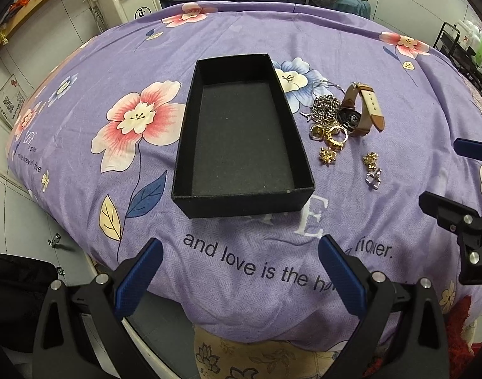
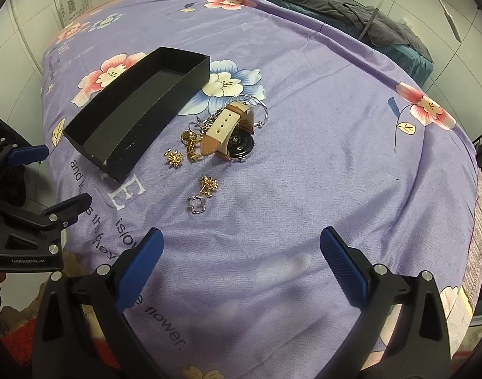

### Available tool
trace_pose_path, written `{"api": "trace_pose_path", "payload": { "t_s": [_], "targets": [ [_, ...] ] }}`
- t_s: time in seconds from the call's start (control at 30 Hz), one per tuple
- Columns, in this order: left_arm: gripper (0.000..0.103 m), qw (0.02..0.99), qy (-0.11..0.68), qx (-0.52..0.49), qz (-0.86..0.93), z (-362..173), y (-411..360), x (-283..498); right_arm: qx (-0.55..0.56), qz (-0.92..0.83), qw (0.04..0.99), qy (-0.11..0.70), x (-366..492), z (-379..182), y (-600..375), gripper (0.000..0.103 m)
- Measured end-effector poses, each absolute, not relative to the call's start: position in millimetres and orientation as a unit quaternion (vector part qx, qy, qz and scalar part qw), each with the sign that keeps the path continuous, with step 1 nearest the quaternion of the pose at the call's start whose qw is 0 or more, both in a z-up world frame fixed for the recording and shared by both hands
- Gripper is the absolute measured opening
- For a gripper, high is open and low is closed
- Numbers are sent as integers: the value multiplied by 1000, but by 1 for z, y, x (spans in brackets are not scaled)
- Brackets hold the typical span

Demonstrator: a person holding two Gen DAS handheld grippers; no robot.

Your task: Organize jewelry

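Both wrist views overlook bed [image 1: 83, 189], share box [image 1: 241, 202].

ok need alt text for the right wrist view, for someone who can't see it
An empty black box sits on a purple floral bedspread, with loose jewelry beside it: a tan-strapped watch, gold earrings and a silver ring. The open right tool frames the foreground, holding nothing.

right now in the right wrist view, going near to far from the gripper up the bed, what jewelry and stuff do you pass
silver ring → gold flower earring → second gold flower earring → watch → black box
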State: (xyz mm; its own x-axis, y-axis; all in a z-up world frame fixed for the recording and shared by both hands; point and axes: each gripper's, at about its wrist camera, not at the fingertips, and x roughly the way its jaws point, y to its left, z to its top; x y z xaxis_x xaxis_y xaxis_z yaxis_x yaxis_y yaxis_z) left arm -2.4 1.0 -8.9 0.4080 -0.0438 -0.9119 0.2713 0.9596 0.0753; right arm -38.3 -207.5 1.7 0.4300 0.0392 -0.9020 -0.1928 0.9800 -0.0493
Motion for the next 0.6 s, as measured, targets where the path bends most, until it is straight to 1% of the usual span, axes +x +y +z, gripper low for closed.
{"api": "trace_pose_path", "payload": {
  "t_s": [0.3,0.43,0.53,0.6],
  "targets": [
    [97,834,531,110,-97,-6,0,-1,-68,78,845,525,-38,2,-205,98],
    [97,838,527,99,-104,-2,3,-1,-52,93,854,510,-40,5,-207,98],
    [95,844,519,77,-109,3,9,0,-13,114,862,494,-41,5,-215,98],
    [91,849,512,58,-114,8,14,2,11,121,867,483,-41,4,-220,98]
  ]
}}
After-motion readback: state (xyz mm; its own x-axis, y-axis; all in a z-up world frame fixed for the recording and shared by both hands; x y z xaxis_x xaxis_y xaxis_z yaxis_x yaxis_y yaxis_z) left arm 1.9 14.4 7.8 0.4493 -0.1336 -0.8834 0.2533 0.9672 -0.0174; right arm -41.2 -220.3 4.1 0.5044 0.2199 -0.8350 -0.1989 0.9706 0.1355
